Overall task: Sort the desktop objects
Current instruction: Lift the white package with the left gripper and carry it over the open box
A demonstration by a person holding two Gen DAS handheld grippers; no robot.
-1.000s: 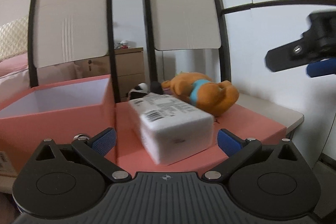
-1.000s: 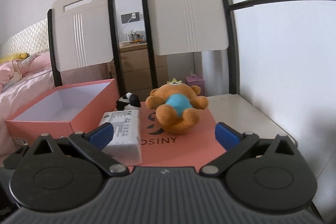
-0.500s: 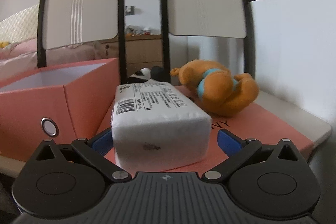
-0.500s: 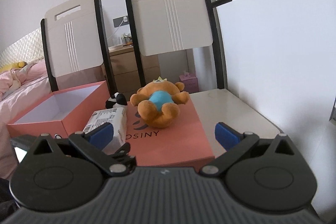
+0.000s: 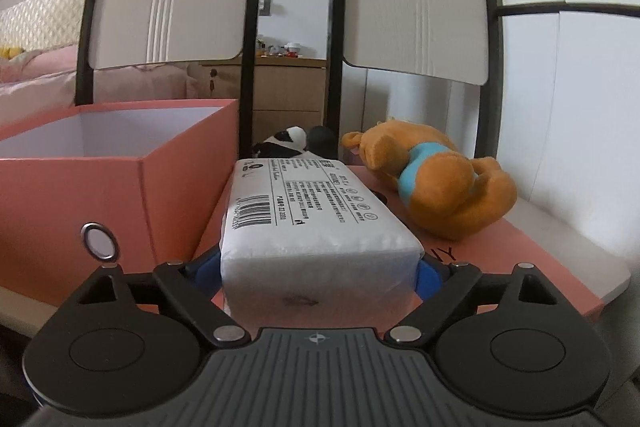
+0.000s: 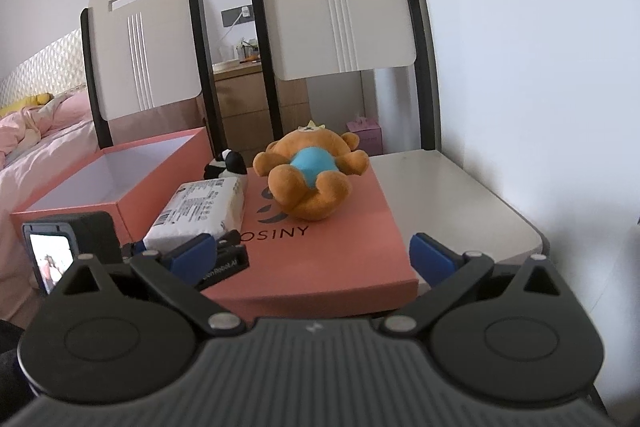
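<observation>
A white wrapped tissue pack (image 5: 316,227) lies on a flat pink box lid (image 5: 500,251), beside an open pink box (image 5: 120,163). My left gripper (image 5: 318,273) has its blue pads against both sides of the pack's near end; it also shows in the right wrist view (image 6: 176,247) at the pack (image 6: 200,211). An orange plush bear (image 6: 310,173) lies on the lid (image 6: 340,259), and a small black-and-white plush (image 6: 226,165) sits behind the pack. My right gripper (image 6: 310,259) is open and empty, held back from the lid's near edge.
The box and lid rest on a white tabletop (image 6: 448,195). Two white chair backs (image 6: 332,7) stand behind it, with a wall close on the right. A bed with pink bedding (image 6: 36,131) lies at the left.
My left gripper has moved forward and its pads have closed around the near end of the tissue pack. My right gripper has drawn back and shifted slightly.
</observation>
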